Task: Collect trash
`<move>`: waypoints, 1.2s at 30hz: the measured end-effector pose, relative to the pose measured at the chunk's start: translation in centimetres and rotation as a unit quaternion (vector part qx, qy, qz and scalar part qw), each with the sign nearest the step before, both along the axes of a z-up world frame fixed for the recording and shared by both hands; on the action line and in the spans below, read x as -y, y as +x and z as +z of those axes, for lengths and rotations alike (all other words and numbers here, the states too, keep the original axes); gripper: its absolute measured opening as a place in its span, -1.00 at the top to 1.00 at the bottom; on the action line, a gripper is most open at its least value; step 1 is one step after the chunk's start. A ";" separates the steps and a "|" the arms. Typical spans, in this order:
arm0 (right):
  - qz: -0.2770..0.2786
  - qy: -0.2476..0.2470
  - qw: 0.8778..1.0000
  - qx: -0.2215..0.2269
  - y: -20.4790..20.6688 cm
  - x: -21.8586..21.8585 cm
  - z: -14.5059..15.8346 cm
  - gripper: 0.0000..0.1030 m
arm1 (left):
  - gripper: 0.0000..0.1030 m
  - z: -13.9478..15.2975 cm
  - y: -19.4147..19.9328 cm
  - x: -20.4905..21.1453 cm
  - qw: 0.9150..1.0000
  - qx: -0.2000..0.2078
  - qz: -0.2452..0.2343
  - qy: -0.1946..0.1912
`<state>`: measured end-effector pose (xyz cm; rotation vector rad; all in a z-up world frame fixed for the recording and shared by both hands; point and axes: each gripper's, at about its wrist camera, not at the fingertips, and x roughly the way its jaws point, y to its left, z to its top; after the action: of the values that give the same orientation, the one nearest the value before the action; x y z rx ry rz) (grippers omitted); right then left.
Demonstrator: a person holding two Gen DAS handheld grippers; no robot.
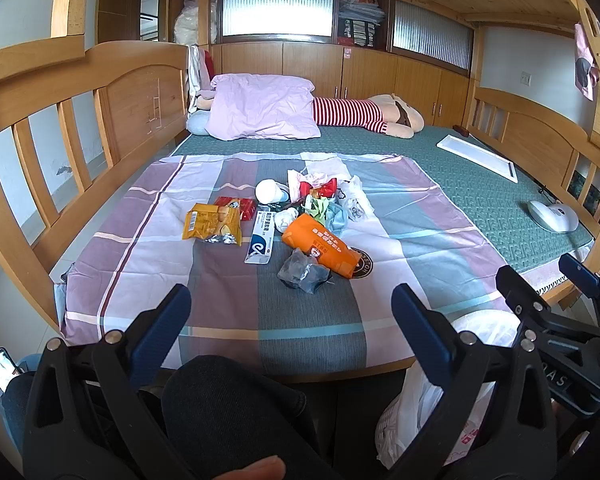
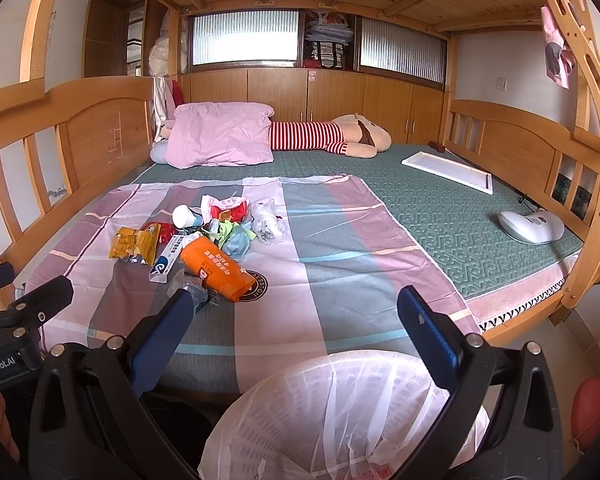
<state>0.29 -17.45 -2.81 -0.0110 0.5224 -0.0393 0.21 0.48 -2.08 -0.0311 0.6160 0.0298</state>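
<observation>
Trash heaped on the striped sheet, lined bin below the bed edge

An orange packet (image 1: 320, 246) lies tilted at the front of the pile, a crumpled grey wrapper (image 1: 303, 271) touching its near end; left of them lie a white tube box (image 1: 260, 239), a yellow snack bag (image 1: 212, 224) and a red packet (image 1: 236, 206). Behind sit a tipped white cup (image 1: 269, 191) and clear plastic (image 1: 354, 198). The bag-lined white bin (image 2: 340, 416) stands open.

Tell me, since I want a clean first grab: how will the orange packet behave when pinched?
The orange packet looks like a thin, creased wrapper lying flat, so it is probably light and floppy. Its glossy film may slip between the fingers. It overlaps the grey crumpled bag, which might drag along.
</observation>
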 end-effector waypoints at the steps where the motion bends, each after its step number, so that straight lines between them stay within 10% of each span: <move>1: 0.000 0.000 1.000 0.000 0.1 0.1 0.0 -0.94 | -0.94 0.0 0.0 0.0 1.000 0.000 0.000 0.000; 36: 0.009 0.000 1.000 -0.008 0.4 -0.5 0.2 -0.94 | -0.94 -0.4 -0.1 0.0 1.000 -0.006 -0.001 0.000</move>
<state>0.69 -16.95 -2.63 -0.0154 0.5378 -0.0213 0.10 0.46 -2.50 -0.0300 0.6286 0.0275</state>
